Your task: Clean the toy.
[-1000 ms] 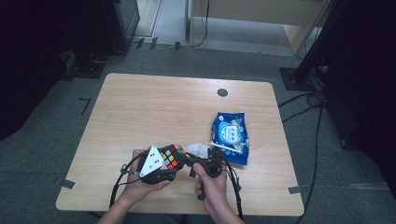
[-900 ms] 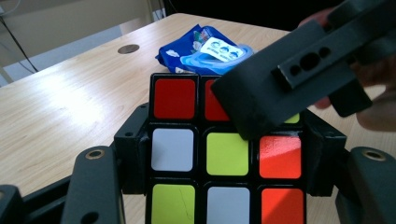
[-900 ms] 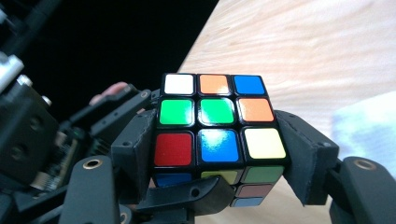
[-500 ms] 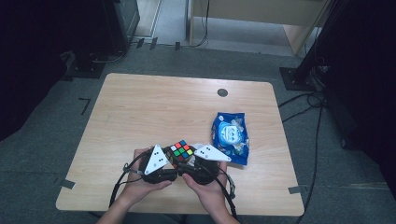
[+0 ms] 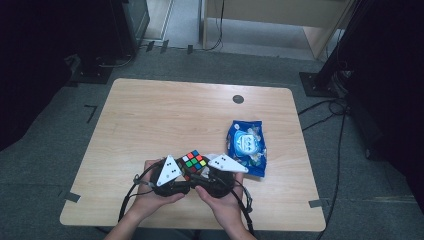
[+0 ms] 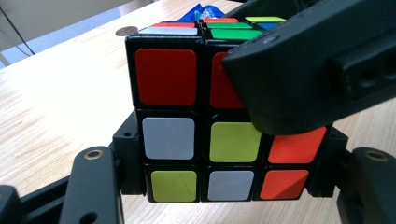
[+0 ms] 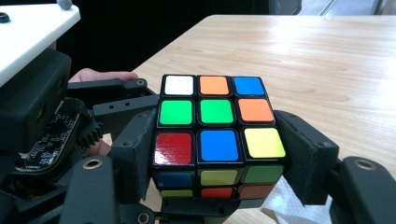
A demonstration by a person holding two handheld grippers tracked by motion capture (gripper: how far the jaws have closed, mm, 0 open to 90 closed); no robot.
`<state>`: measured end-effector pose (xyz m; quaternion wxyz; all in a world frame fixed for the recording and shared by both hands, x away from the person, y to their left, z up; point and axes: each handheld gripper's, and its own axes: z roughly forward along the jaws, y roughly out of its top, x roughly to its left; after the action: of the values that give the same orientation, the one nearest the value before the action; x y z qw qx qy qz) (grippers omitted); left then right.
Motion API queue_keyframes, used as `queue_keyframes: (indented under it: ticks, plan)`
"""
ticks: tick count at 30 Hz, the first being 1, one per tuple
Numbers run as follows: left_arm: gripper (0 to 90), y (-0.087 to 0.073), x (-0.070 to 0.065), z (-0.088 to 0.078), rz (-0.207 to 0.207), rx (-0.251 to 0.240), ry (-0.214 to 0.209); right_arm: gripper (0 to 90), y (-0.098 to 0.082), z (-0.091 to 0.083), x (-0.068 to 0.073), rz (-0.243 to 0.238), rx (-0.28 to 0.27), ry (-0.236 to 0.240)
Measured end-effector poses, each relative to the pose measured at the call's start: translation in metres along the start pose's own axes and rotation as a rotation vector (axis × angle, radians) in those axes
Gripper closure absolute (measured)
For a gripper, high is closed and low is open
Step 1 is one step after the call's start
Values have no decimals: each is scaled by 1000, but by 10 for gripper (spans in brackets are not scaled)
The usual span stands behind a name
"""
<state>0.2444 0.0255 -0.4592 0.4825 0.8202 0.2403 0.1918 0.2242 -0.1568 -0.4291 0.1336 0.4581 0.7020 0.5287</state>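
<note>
A scrambled Rubik's cube (image 5: 194,161) is held between both grippers over the table's near edge. My left gripper (image 5: 183,176) comes in from the left and my right gripper (image 5: 206,176) from the right, each with a pale three-cornered plate on top. In the left gripper view the cube (image 6: 196,140) shows red, white and yellow stickers, and my left gripper (image 6: 229,184) is shut on its lower layers. In the right gripper view my right gripper (image 7: 219,161) is shut on the cube (image 7: 215,116), one pad on each side.
A blue pack of wipes (image 5: 246,146) lies just right of the hands. A small dark round plug (image 5: 238,99) sits near the far edge of the wooden table (image 5: 165,115). Something white and crumpled (image 7: 285,198) lies under the cube. Cables trail off the near edge.
My right gripper has come up and rolled over onto the cube, so its pale plate now faces up. The cube has shifted slightly away and to the right. Nothing moved in the last half second.
</note>
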Motion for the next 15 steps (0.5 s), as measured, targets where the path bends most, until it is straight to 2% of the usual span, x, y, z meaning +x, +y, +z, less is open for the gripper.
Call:
queue_keyframes:
  ticks: [5, 10, 12, 15]
  plan:
    - [339, 0, 0, -2, 26, 3, 23, 346, 1, 2, -3, 16, 14, 27]
    - [340, 1, 1, -5, 19, -21, 23, 318, 1, 4, -6, 22, 33, 65]
    - [340, 1, 1, -6, 16, -26, 25, 332, 1, 4, -6, 24, 34, 74]
    - [340, 1, 1, -6, 27, -23, 26, 346, 0, 3, -3, 11, 28, 49]
